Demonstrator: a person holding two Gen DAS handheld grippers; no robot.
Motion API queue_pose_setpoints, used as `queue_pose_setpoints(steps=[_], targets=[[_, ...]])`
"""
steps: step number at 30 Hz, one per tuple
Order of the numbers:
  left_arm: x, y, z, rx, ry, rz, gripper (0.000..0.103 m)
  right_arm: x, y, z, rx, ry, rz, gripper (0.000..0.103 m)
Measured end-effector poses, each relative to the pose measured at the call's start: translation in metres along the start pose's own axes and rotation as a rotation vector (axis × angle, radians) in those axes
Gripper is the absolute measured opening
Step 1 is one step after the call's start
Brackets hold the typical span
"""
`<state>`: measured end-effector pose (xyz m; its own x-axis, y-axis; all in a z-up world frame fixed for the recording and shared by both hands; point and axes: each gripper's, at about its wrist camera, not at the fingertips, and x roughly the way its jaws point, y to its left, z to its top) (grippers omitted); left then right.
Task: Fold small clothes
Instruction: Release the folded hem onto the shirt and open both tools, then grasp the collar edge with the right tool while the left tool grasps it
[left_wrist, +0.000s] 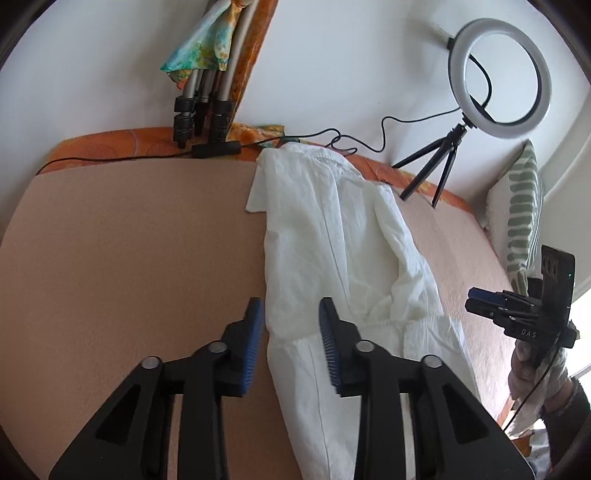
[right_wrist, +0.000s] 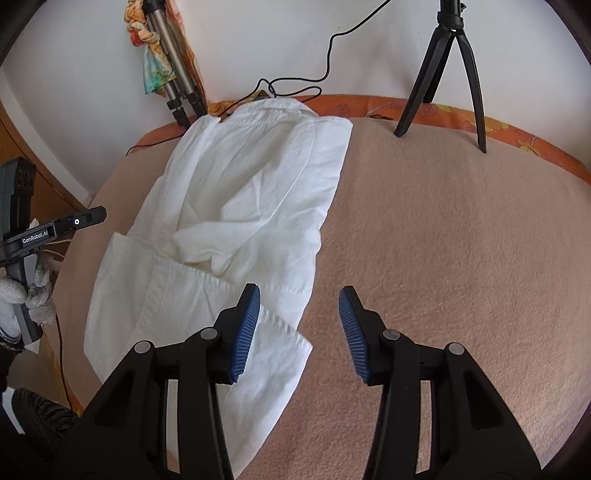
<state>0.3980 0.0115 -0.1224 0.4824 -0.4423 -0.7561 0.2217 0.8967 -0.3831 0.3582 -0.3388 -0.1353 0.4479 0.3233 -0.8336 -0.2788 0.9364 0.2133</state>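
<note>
A white shirt (left_wrist: 332, 236) lies lengthwise on the peach blanket (left_wrist: 129, 258), collar toward the wall and both sides folded in over the middle. My left gripper (left_wrist: 290, 314) hovers over its lower part with the jaws apart; the cloth lies flat beneath them, not pinched. In the right wrist view the shirt (right_wrist: 251, 184) fills the left half, and my right gripper (right_wrist: 299, 295) stands open over bare blanket (right_wrist: 443, 240) at the shirt's right edge, with one fingertip (right_wrist: 251, 295) above the hem. Each gripper shows side-on in the other's view: the right gripper (left_wrist: 474, 301), the left gripper (right_wrist: 99, 216).
A ring light (left_wrist: 500, 74) on a small black tripod (right_wrist: 443, 74) stands at the back right, its cable (left_wrist: 369, 144) trailing along the wall. A folded tripod with a colourful cloth (left_wrist: 201, 92) leans at the back. A striped cushion (left_wrist: 521, 206) sits far right. Gloved hands (right_wrist: 14, 295) hold the grippers.
</note>
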Motion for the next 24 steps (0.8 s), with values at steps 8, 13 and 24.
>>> queue_pose_setpoints(steps=[8,13,24], targets=[[0.064,0.025,0.061,-0.102,0.020,-0.026,0.046,0.055,-0.037,0.076,0.047,-0.004,0.031,0.047],[0.101,0.030,0.087,-0.099,0.013,0.004,0.046,0.087,-0.054,0.105,0.091,-0.020,0.067,0.047],[0.144,0.027,0.115,0.000,-0.006,0.105,0.044,0.138,-0.050,0.147,0.033,-0.021,0.095,0.047]])
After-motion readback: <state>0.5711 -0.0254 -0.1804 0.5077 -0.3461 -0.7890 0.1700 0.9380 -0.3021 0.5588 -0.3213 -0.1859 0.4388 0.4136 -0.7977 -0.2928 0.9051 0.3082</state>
